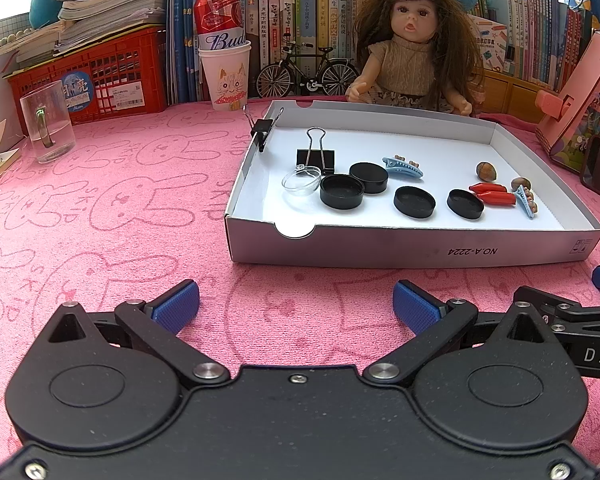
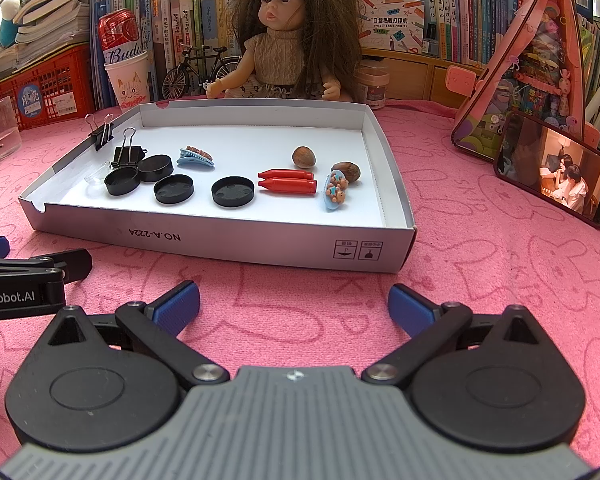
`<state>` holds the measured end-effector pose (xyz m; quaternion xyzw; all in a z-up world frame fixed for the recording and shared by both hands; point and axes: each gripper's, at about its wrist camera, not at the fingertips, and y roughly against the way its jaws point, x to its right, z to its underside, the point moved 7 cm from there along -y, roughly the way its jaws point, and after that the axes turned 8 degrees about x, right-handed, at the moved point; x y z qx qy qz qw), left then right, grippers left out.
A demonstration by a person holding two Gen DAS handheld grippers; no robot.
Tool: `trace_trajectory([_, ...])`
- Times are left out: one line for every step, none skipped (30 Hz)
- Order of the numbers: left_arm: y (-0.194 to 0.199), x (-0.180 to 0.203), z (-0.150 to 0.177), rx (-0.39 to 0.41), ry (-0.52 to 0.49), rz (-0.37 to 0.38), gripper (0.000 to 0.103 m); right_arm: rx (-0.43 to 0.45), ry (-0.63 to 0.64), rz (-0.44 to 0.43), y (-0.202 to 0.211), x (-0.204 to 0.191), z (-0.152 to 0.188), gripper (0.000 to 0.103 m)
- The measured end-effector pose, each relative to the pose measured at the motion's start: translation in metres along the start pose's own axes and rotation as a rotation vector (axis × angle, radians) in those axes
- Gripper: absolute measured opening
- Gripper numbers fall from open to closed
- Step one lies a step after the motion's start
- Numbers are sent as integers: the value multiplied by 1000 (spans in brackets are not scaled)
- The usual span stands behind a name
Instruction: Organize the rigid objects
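A shallow white cardboard tray [image 1: 420, 246] [image 2: 228, 240] lies on the pink cloth. Inside it are several black round lids [image 1: 342, 191] [image 2: 233, 191], a clear lid [image 1: 301, 179], a black binder clip [image 1: 315, 159] [image 2: 129, 154], two blue hair clips [image 1: 403, 167] [image 2: 335, 191], two red capsules [image 1: 494, 193] [image 2: 288, 181] and two nuts [image 1: 486, 170] [image 2: 304, 157]. Another binder clip [image 1: 263, 128] [image 2: 102, 134] grips the tray's left wall. My left gripper [image 1: 296, 304] and right gripper [image 2: 294, 306] hover open in front of the tray, both empty.
Behind the tray sit a doll [image 1: 410, 46], a model bicycle [image 1: 306, 70], a paper cup with a red can [image 1: 225, 68] and a red crate [image 1: 88, 76]. A glass mug [image 1: 48, 120] stands at left. A phone [image 2: 556, 174] and pink toy house [image 2: 524, 68] stand at right.
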<state>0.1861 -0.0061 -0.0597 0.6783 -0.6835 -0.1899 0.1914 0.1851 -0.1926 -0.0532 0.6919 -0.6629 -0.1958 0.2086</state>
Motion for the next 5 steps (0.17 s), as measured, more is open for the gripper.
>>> trace_trajectory([0, 0, 0, 0, 0, 0, 103, 0, 0, 0, 0, 0, 0, 103])
trace_trajectory([0, 0, 0, 0, 0, 0, 103, 0, 0, 0, 0, 0, 0, 103])
trace_trajectory([0, 0, 0, 0, 0, 0, 103, 0, 0, 0, 0, 0, 0, 103])
trace_trajectory([0, 0, 0, 0, 0, 1, 103, 0, 0, 0, 0, 0, 0, 103])
trace_trajectory([0, 0, 0, 0, 0, 0, 103, 0, 0, 0, 0, 0, 0, 103])
